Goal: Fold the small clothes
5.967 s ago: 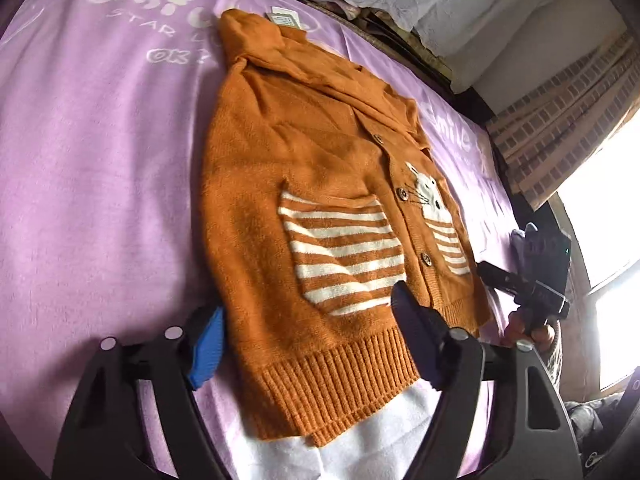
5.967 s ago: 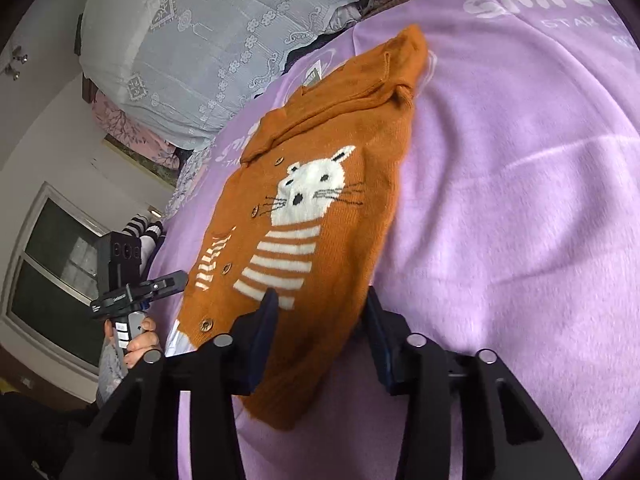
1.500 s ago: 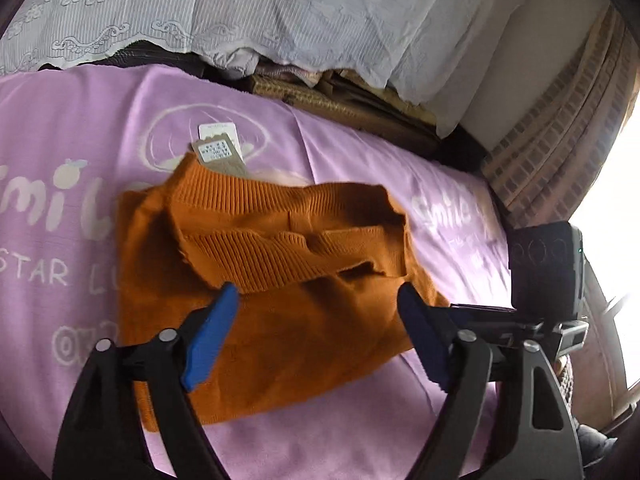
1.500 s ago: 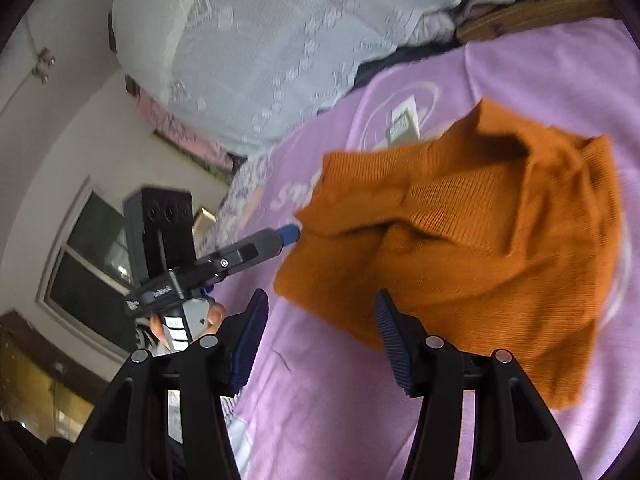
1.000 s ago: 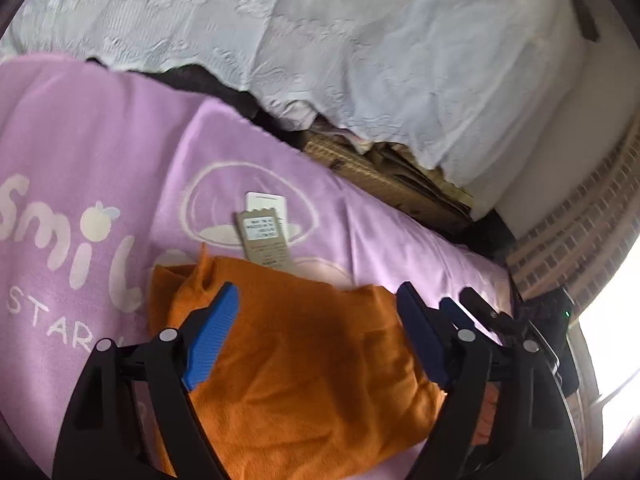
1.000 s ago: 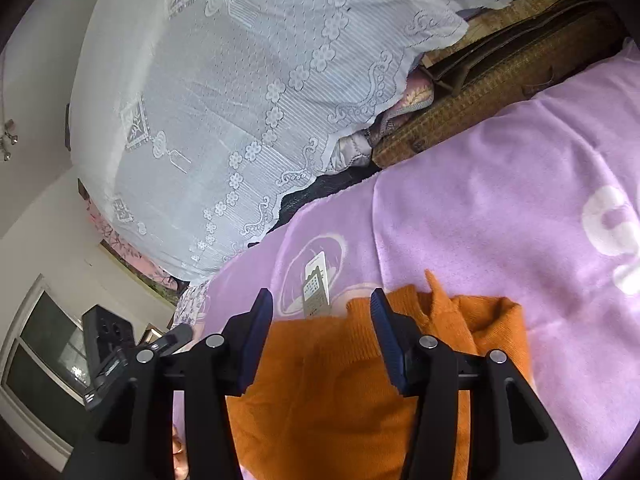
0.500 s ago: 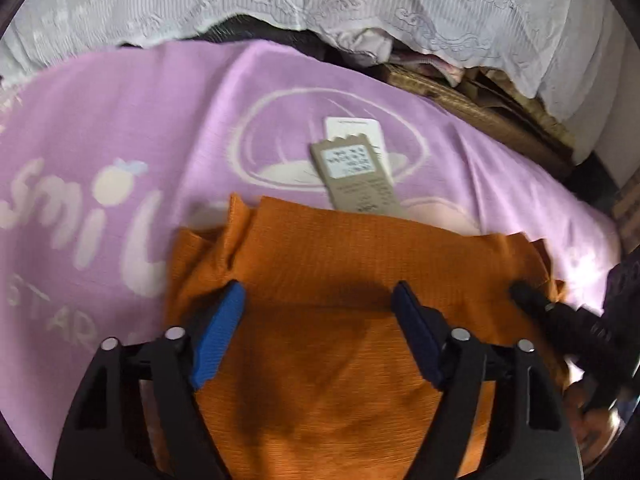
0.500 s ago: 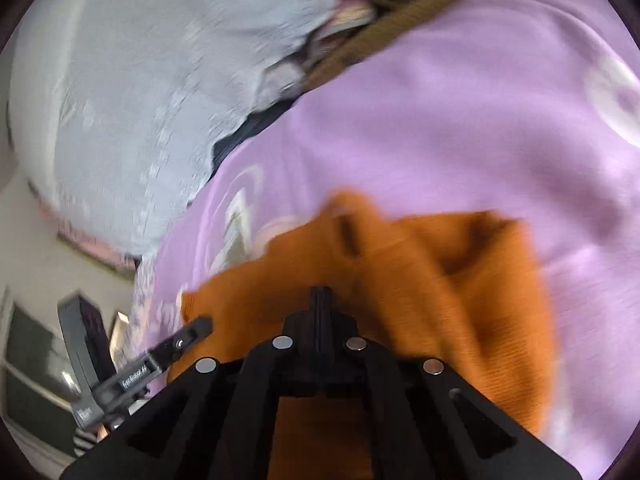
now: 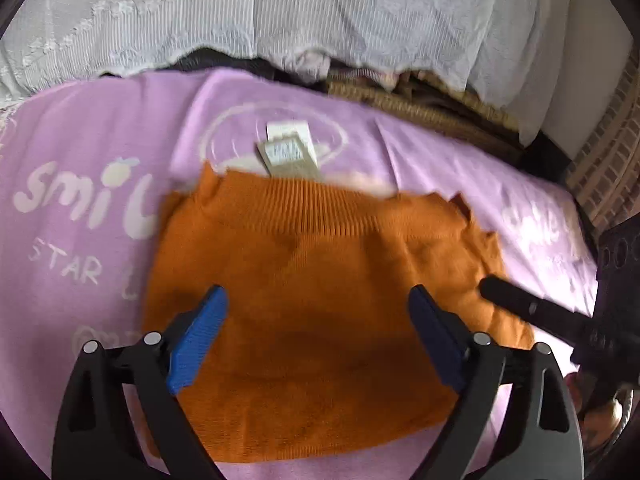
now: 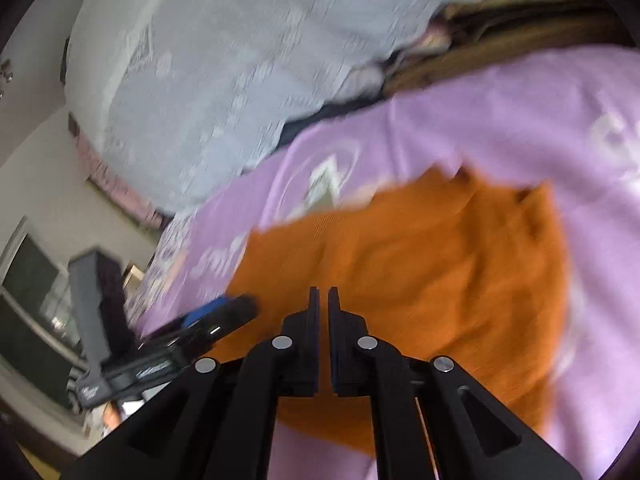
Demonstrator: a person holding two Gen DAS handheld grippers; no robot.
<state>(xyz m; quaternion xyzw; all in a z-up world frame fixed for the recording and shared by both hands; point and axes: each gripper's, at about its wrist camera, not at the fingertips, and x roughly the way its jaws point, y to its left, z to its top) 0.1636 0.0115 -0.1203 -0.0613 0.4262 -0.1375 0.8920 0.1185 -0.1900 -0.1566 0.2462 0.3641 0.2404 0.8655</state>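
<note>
An orange knit cardigan (image 9: 320, 312) now lies on the bed as a compact folded rectangle, its ribbed hem doubled up to the collar end, where a second and a half ago the top layer was bunched and partly raised. Paper tags (image 9: 290, 152) poke out beyond its far edge. The left tool (image 9: 316, 336) hovers just above the near half of the garment, its blue-padded jaws opening wide with nothing pinched between them. The right tool (image 10: 323, 320), at the cardigan's right edge, was half open a second ago; now its jaws are almost together, just parting, and grip no cloth. The main fold looks finished, with only smoothing likely left. The bed is covered by a lilac blanket (image 9: 100, 128) with white lettering. Behind it hangs a white lace cloth (image 9: 280, 8) over stacked items, and a window (image 10: 28, 300) shows in the right wrist view.
</note>
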